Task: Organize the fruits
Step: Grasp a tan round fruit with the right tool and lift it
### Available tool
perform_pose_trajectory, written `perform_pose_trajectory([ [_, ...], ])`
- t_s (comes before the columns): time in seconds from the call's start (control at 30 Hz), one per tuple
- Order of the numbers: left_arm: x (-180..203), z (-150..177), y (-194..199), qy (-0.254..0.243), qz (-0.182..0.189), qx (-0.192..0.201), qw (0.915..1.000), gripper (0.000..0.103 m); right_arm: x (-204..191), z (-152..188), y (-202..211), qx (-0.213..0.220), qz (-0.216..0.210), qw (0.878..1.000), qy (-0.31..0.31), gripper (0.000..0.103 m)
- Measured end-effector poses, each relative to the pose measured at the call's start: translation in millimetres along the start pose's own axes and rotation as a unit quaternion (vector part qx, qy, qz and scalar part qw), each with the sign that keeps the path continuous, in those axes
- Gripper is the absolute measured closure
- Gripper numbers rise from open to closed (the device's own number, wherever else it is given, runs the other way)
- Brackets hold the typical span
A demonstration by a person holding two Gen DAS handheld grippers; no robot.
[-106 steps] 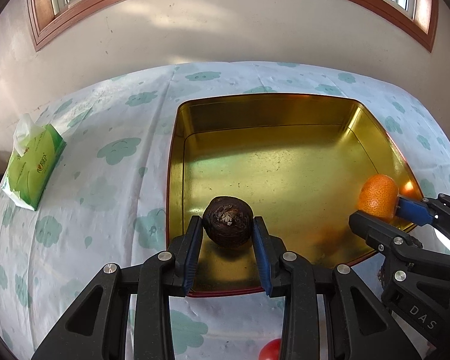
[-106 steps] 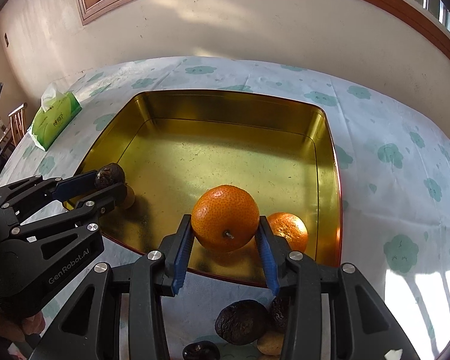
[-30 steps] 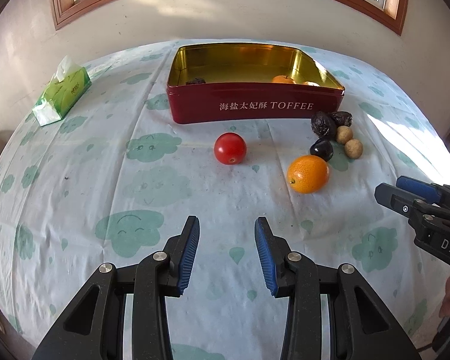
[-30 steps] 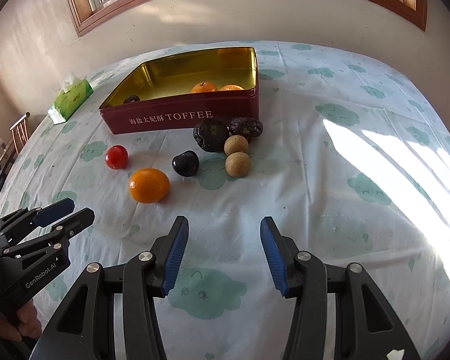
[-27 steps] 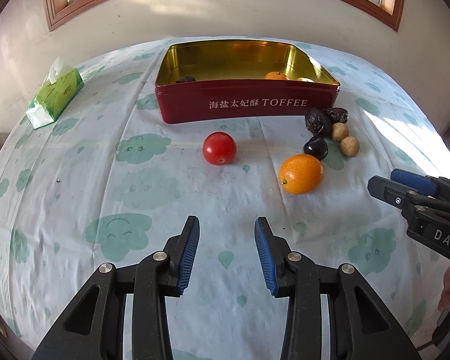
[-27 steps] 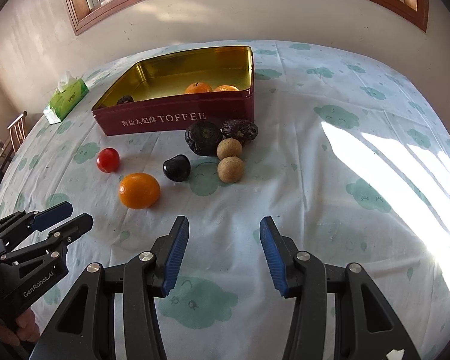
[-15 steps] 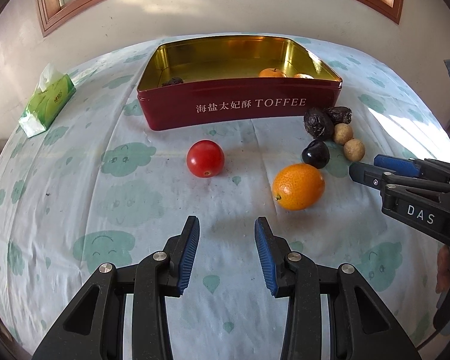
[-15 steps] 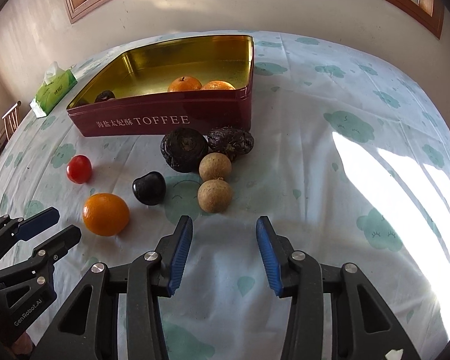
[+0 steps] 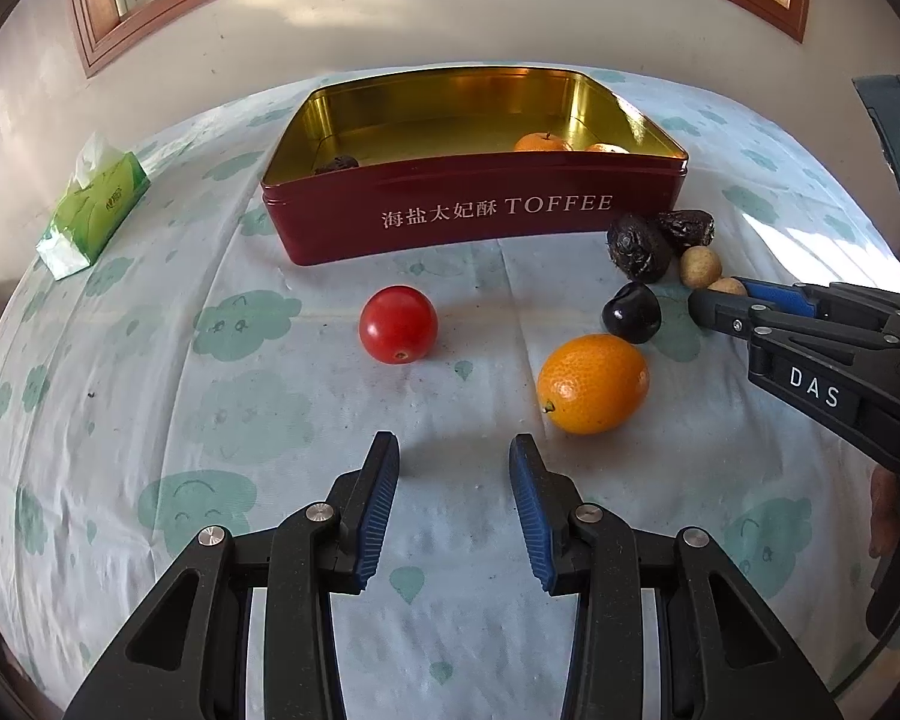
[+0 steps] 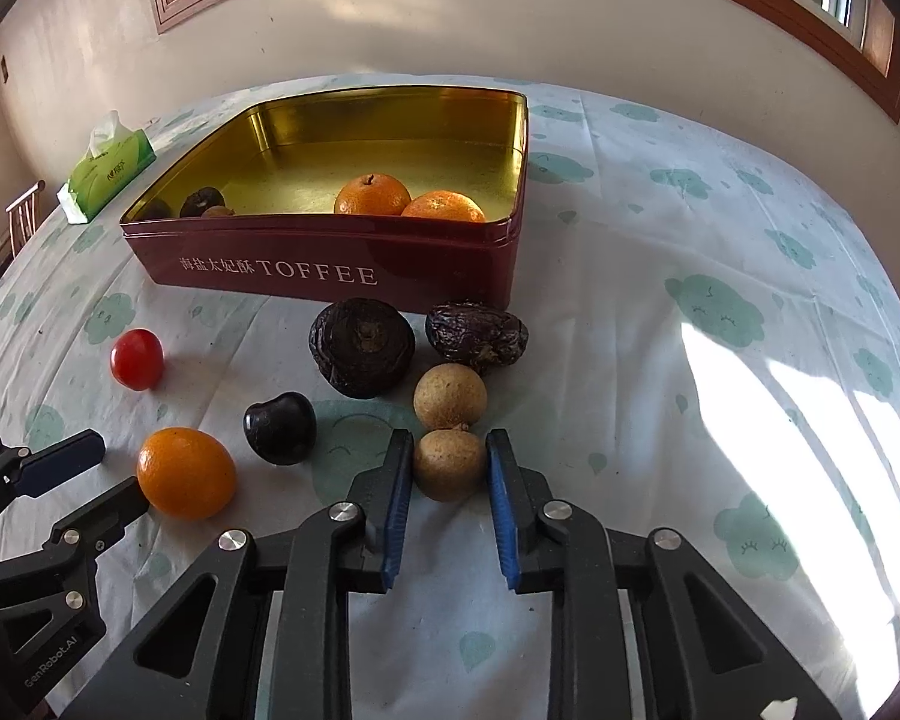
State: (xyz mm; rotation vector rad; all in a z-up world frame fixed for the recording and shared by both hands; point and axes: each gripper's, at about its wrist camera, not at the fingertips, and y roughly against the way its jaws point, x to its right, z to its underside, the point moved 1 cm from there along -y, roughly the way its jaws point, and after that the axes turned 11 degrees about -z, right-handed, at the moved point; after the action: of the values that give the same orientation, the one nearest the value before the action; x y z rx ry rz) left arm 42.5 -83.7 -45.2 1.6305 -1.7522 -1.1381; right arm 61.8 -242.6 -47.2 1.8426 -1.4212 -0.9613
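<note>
A red toffee tin (image 9: 474, 222) (image 10: 330, 267) with a gold inside holds two oranges (image 10: 372, 195) and a dark fruit (image 10: 203, 201). On the cloth lie a red tomato (image 9: 398, 324) (image 10: 137, 359), an orange (image 9: 593, 383) (image 10: 186, 472), a dark plum (image 9: 631, 312) (image 10: 279, 428), two wrinkled dark fruits (image 10: 361, 347) and two tan longans (image 10: 450, 396). My right gripper (image 10: 449, 465) is open with its fingers around the nearer longan (image 10: 448, 464). My left gripper (image 9: 453, 468) is open and empty, short of the tomato and orange.
A green tissue pack (image 9: 93, 210) (image 10: 111, 165) lies at the far left of the table. The wall and a wooden window frame stand behind the tin. Bright sun patches fall on the cloth at the right (image 10: 780, 396).
Both grippers have moved forward toward the fruit. My right gripper's fingers now stand on either side of the nearer longan. My left gripper has come closer to the tomato and orange.
</note>
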Motion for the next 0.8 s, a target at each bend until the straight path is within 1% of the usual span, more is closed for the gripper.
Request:
perform_pose_trajectory([
  [0.23,12.7,2.2,4.0,-0.008,0.01,0.005,0.9999,0.063,8.5,12.0,11.0,0.005,-0.007,1.0,-0.016,0.08],
  [0.6,32.1,-0.5,5.3,-0.011,0.026,0.009,0.9996,0.049,20.3,37.1,30.9,0.01,0.0,1.0,-0.028,0.08],
  [0.8,41.7,-8.8,1.1,-0.007,0.029,0.009,0.9995,0.048,23.9,43.1,35.3,0.017,-0.002,0.999,-0.039,0.08],
])
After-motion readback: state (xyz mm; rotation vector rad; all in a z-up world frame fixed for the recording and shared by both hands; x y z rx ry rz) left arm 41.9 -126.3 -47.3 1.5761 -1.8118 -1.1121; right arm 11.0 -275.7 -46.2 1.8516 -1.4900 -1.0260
